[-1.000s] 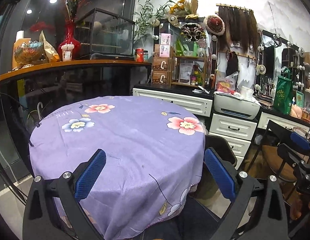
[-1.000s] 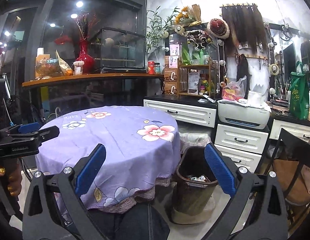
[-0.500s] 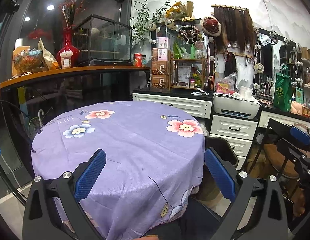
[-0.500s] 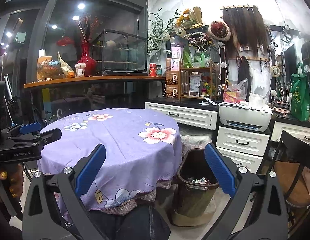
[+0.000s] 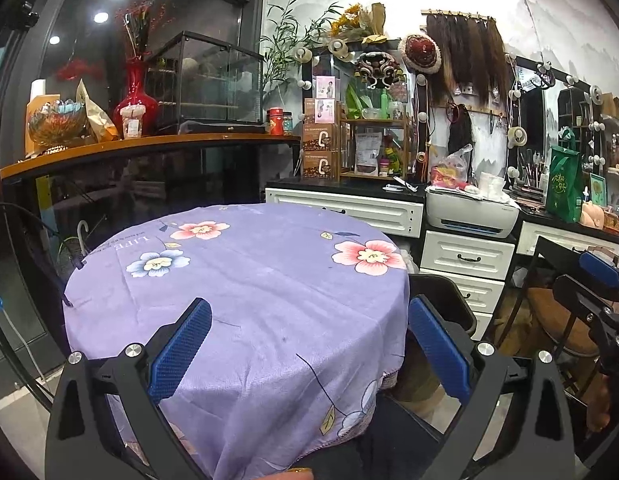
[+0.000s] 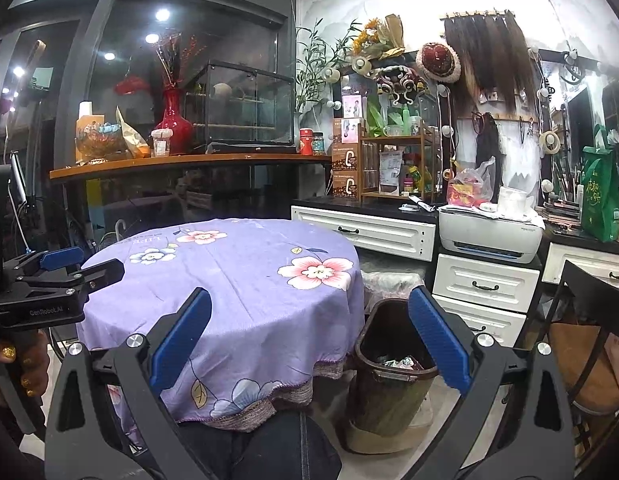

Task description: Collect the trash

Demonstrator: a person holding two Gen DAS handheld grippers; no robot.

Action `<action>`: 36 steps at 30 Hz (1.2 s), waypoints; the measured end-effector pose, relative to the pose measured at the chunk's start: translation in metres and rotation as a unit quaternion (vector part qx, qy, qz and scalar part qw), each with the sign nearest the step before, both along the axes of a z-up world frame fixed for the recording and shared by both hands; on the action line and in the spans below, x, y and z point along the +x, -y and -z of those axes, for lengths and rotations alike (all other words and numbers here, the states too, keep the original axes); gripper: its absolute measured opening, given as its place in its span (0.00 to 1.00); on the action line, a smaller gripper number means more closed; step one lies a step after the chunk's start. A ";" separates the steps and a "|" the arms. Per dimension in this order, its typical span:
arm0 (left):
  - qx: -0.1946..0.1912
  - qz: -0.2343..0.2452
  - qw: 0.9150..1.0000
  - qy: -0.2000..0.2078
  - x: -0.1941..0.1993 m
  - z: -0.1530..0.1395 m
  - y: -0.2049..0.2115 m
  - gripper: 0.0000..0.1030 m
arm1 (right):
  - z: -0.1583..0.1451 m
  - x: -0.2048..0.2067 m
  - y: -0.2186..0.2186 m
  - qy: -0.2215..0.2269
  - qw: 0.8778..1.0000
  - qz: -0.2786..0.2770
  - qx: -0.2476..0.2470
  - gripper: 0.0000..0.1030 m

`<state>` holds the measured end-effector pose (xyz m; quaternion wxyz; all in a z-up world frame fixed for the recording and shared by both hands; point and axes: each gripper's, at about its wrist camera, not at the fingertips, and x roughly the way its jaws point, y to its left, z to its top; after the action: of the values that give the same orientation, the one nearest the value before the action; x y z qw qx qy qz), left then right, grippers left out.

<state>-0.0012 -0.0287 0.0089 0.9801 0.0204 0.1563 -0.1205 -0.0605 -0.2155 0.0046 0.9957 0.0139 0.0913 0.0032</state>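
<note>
A round table with a purple flowered cloth [image 5: 245, 280] fills the middle of both views [image 6: 229, 272]; no loose trash shows on it. A brown trash bin [image 6: 385, 376] stands on the floor right of the table, with crumpled wrappers [image 6: 401, 361] inside. Its dark rim also shows in the left wrist view [image 5: 441, 292]. My left gripper [image 5: 309, 356] is open and empty over the table's near edge. My right gripper [image 6: 309, 356] is open and empty, held before the table and bin. The left gripper also shows at the left edge of the right wrist view [image 6: 61, 272].
White drawers [image 6: 485, 284] with a printer [image 6: 489, 236] on top stand behind the bin. A dark chair [image 6: 589, 320] is at the right. A wooden shelf [image 6: 181, 160] with a red vase [image 6: 173, 120] runs behind the table. My knee [image 6: 269, 440] is below.
Both views have shifted slightly, with the table sitting a little lower in the frames. Both grippers stay open and empty.
</note>
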 end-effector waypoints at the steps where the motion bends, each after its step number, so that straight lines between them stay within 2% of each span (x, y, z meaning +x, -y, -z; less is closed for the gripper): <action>1: 0.000 0.001 1.000 0.000 0.000 0.000 0.000 0.95 | 0.000 0.000 0.000 0.000 1.000 0.000 0.001 0.94; 36: 0.005 0.002 1.000 0.013 0.001 -0.006 -0.005 0.95 | -0.003 -0.001 -0.002 -0.001 1.000 -0.001 0.001 0.94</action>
<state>0.0002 -0.0240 0.0148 0.9818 0.0274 0.1437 -0.1214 -0.0611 -0.2134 0.0078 0.9956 0.0149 0.0922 0.0043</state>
